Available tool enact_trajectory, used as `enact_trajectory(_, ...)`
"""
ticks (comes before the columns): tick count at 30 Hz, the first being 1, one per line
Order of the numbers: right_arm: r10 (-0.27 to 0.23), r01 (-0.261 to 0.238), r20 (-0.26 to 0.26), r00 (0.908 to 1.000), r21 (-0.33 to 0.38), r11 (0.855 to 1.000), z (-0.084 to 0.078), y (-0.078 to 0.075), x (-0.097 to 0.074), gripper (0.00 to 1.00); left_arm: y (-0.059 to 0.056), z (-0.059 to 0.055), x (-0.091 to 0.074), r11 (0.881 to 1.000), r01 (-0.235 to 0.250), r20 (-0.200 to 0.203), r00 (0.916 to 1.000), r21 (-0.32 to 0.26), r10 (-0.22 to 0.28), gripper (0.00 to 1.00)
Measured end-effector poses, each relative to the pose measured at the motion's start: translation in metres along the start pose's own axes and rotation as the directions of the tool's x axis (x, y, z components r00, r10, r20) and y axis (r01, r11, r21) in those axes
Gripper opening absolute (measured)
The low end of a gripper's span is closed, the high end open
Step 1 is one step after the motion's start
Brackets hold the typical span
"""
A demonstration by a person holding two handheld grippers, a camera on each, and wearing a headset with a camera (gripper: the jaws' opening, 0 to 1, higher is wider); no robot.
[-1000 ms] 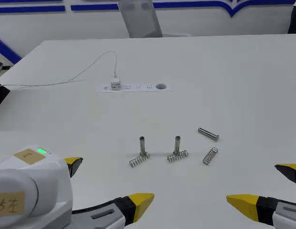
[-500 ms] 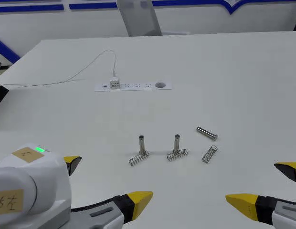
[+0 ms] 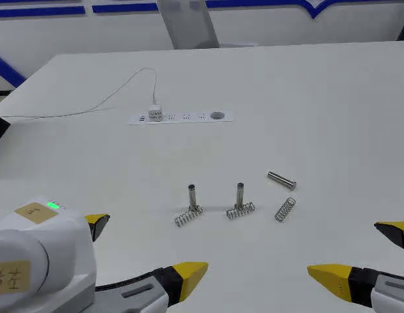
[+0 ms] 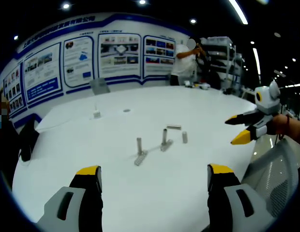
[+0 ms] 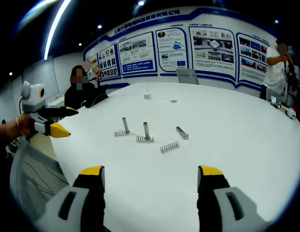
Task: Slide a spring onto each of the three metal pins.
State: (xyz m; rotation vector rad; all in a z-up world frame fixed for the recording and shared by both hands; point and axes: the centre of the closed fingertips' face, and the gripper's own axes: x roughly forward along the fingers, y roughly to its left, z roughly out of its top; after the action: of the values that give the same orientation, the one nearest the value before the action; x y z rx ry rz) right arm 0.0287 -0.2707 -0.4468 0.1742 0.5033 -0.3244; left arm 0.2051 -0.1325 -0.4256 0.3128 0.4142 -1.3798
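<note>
Steel left pin (image 3: 191, 195), middle pin (image 3: 240, 193) stood upright, ready for loading; third pin (image 3: 281, 180) lay flat. Left spring (image 3: 188, 216), middle spring (image 3: 241, 211), right spring (image 3: 285, 209) lay loose alongside. Left gripper (image 3: 143, 251), right gripper (image 3: 358, 254) hovered nearby, jaws wide apart, seemingly ready to pinch.

We see two silver pins upright on the white bench (image 3: 332, 111): the left pin (image 3: 192, 194) and the middle pin (image 3: 240, 193). At their feet lie the left spring (image 3: 188, 216) and the middle spring (image 3: 241, 211). The third pin (image 3: 281, 180) lies flat, with the third spring (image 3: 285, 209) loose nearby.
</note>
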Motion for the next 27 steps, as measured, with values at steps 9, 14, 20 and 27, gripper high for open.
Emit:
enact_trajectory(9,0.016,-0.016,-0.005,0.9999,-0.033,0.999,0.015,-0.008,0.013,0.78,0.000,0.001,0.000,1.000,0.003,0.008,1.0000,-0.002,-0.003,0.92)
enact_trajectory(14,0.017,-0.017,0.000,0.9999,-0.042,0.999,0.025,-0.017,0.025,0.76,-0.001,0.002,0.001,1.000,0.007,0.009,0.9999,-0.003,-0.007,0.92)
enact_trajectory(20,0.032,-0.032,0.010,0.9994,-0.060,0.998,0.034,-0.028,0.043,0.70,0.000,0.001,0.004,1.000,0.001,0.010,1.0000,0.008,-0.001,0.92)
enact_trajectory(27,0.047,-0.046,0.003,0.9989,-0.070,0.996,0.042,-0.042,0.063,0.67,0.000,0.000,0.008,1.000,0.005,0.008,1.0000,0.001,-0.005,0.92)
